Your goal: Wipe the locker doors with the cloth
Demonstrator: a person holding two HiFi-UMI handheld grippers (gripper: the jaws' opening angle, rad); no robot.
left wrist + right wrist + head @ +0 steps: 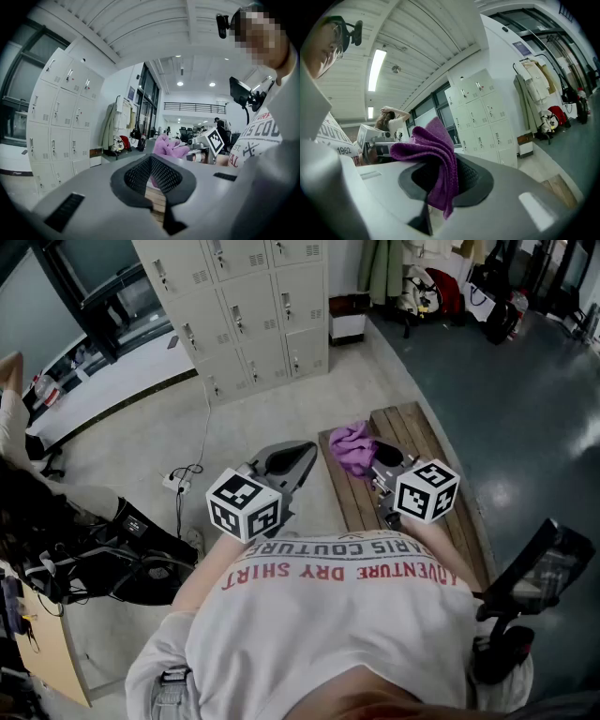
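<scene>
The grey locker bank (253, 306) stands against the far wall across the floor, well away from both grippers. A purple cloth (352, 448) is bunched over the wooden bench (422, 442), pinched in my right gripper (377, 463). In the right gripper view the cloth (436, 154) hangs folded out of the shut jaws of the right gripper (440, 178), with the lockers (483, 117) beyond. My left gripper (289, 461) is held left of the bench, shut and empty. In the left gripper view the left gripper (152, 174) points toward the cloth (164, 143), with the lockers (56, 122) at its left.
A power strip with cables (178, 479) lies on the floor between me and the lockers. Black gear (122, 559) is piled at the left, near a seated person (11, 409). Coats (384, 268) and bags hang at the back right. A black stand (530, 587) is at my right.
</scene>
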